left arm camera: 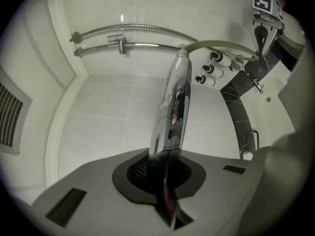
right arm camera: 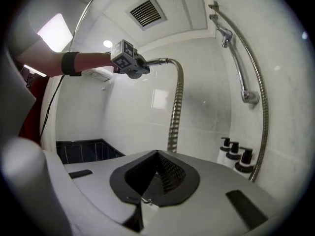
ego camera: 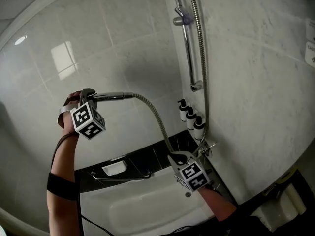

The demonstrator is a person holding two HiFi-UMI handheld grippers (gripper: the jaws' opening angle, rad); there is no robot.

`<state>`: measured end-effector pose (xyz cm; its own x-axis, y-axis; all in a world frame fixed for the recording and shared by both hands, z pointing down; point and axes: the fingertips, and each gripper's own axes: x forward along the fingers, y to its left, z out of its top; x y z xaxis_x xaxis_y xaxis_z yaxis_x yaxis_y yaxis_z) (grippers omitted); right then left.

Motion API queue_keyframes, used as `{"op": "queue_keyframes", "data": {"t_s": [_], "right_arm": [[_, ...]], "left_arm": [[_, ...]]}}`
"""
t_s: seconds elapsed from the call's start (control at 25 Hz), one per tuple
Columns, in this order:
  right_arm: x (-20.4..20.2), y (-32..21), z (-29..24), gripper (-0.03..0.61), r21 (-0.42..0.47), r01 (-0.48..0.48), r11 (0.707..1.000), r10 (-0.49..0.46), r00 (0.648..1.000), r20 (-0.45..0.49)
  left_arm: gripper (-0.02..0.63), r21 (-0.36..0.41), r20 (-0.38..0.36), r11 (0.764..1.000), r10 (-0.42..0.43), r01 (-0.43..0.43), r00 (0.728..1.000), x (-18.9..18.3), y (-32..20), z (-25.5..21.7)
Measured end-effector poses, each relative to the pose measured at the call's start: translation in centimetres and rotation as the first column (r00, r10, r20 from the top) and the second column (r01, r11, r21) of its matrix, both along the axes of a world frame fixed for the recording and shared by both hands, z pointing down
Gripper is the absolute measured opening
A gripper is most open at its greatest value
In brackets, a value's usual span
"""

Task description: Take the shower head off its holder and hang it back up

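My left gripper is raised in front of the tiled wall, shut on the chrome shower head handle, which points right and lies about level. In the left gripper view the handle sticks straight out from between the jaws of the left gripper. Its metal hose curves down to my right gripper, which is shut on it low by the tub. In the right gripper view the hose rises from the tip of the right gripper. The holder sits high on the wall rail, with nothing in it.
The chrome rail runs down the right wall, with another stretch of hose beside it down to the tap. Three pump bottles stand in the corner. The white bathtub with a dark ledge lies below.
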<state>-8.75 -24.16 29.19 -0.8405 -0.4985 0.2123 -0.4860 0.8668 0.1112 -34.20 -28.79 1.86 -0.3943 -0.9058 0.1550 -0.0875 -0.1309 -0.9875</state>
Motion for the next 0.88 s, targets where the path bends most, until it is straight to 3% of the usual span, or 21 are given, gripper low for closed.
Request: {"op": "queue_keyframes", "data": {"t_s": [0.32,0.88], "right_arm": [[1.8,-3.5,-9.3,0.017,0.099,-0.028,0.995,0.025,0.999,0.032],[5.1,-7.3,-13.5,0.017,0.163,-0.093,0.982,0.086,0.995,0.045]], "left_arm": [[0.036,-0.034,0.090,0.999,0.000,0.003,0.996,2.9,-4.4,-7.6],[0.037,-0.026,0.293,0.999,-0.010,0.018,0.956,9.6,-10.5,-23.6]]}}
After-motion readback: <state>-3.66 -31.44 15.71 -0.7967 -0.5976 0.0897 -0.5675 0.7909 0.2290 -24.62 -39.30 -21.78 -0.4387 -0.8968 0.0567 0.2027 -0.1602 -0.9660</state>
